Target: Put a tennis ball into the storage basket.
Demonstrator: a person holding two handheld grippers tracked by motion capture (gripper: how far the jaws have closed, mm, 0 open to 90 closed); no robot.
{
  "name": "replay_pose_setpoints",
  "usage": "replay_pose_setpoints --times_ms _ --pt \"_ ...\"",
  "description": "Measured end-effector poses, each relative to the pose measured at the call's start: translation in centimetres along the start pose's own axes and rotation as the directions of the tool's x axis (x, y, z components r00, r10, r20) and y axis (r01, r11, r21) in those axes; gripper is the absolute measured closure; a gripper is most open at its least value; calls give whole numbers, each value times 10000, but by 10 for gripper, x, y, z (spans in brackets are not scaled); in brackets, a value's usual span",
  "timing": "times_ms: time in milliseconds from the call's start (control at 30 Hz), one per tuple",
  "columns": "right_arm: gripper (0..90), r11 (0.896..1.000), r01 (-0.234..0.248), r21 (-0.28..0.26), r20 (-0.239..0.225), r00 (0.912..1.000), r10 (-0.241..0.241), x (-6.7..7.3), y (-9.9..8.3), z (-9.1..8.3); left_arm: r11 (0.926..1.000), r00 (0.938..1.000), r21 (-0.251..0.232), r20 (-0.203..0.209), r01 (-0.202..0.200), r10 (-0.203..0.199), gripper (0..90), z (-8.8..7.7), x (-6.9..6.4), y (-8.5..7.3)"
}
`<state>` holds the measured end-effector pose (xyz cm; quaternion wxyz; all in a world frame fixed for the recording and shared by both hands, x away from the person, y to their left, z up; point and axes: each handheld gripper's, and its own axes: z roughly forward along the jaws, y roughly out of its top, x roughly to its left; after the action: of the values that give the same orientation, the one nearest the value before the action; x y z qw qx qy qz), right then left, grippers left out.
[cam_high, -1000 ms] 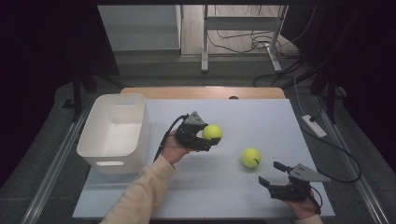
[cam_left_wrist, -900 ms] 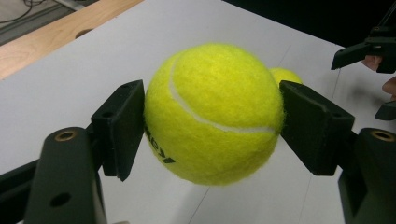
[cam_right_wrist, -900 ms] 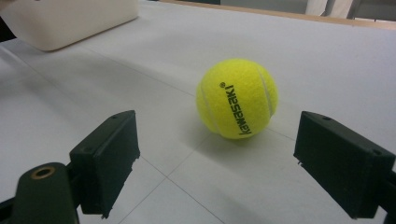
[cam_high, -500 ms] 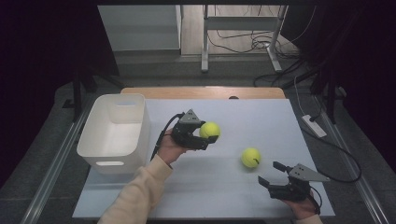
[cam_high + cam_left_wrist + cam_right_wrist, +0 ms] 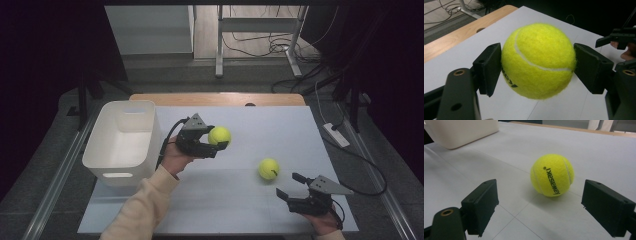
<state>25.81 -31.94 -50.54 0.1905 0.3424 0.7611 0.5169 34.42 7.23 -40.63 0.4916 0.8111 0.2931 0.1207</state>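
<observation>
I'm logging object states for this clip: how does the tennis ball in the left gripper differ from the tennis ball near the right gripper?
The held tennis ball is clamped between the left gripper's jaws, above the table; the loose tennis ball rests on the table, ungripped. The held ball sits nearer the white bin; the loose one lies just ahead of the open right gripper. Both are yellow-green with dark print.

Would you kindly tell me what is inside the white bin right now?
The white bin looks empty: its bare floor and walls show in the high view, though the strip just behind its near wall is hidden from view.
</observation>
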Motion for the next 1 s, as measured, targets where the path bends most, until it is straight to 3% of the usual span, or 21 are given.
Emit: replay_pose_setpoints --times_ms 1000 --pt "134 10000 -14 -10 36 10000 14 0 0 1 9980 9996 -592 -142 233 -242 277 -23 7 4"
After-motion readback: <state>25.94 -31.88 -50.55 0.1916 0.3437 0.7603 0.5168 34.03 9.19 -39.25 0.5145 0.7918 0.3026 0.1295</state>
